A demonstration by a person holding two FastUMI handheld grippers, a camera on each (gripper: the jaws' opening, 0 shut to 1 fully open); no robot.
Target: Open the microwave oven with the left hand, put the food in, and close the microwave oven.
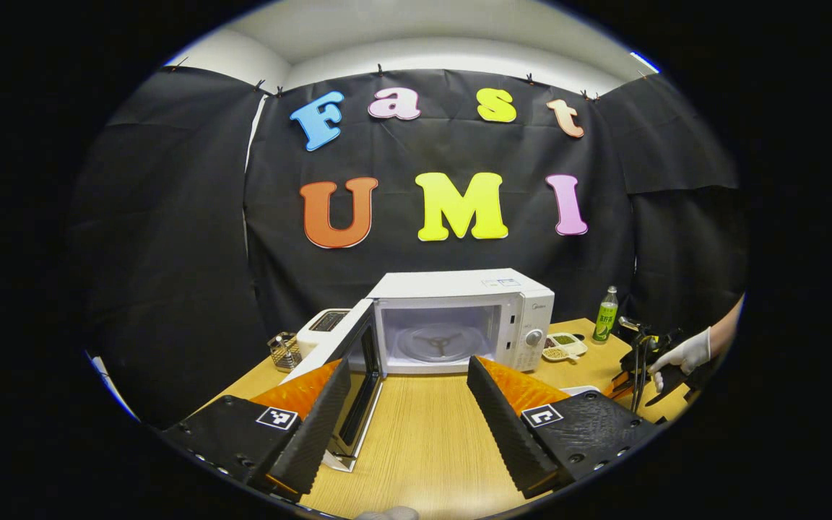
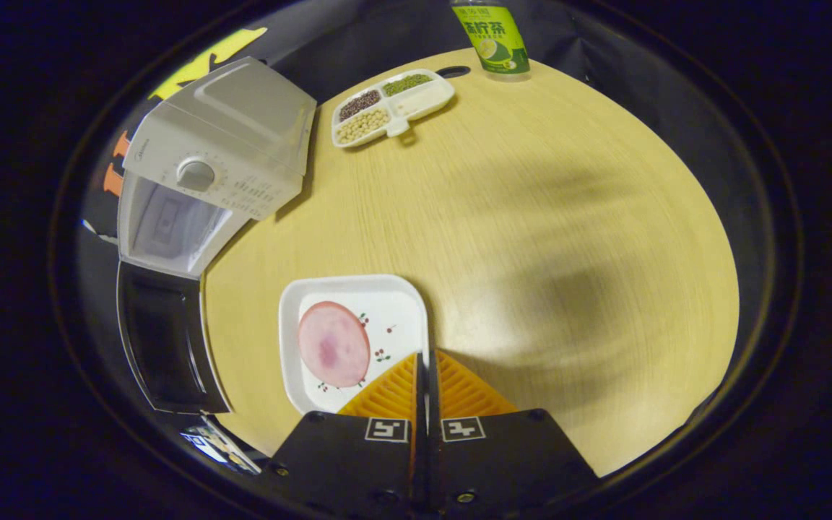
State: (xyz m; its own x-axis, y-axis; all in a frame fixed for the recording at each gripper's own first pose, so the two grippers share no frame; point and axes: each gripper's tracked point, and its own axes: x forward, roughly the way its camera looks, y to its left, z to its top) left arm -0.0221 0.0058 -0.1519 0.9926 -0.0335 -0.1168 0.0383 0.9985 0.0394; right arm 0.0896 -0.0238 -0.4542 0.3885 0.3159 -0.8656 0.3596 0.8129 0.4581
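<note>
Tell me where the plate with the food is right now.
In the right gripper view the white plate sits on the wooden table, right of the open microwave door, its right rim pinched by the right tool.

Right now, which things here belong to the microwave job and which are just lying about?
For the job: microwave, its open door, white plate with the pink food slice, right gripper clamping the plate's rim.
Lying about: toaster, bean tray, green bottle.

Microwave (image 1: 463, 318) cavity clear w/ door (image 1: 347, 383) swung open at left.
</note>
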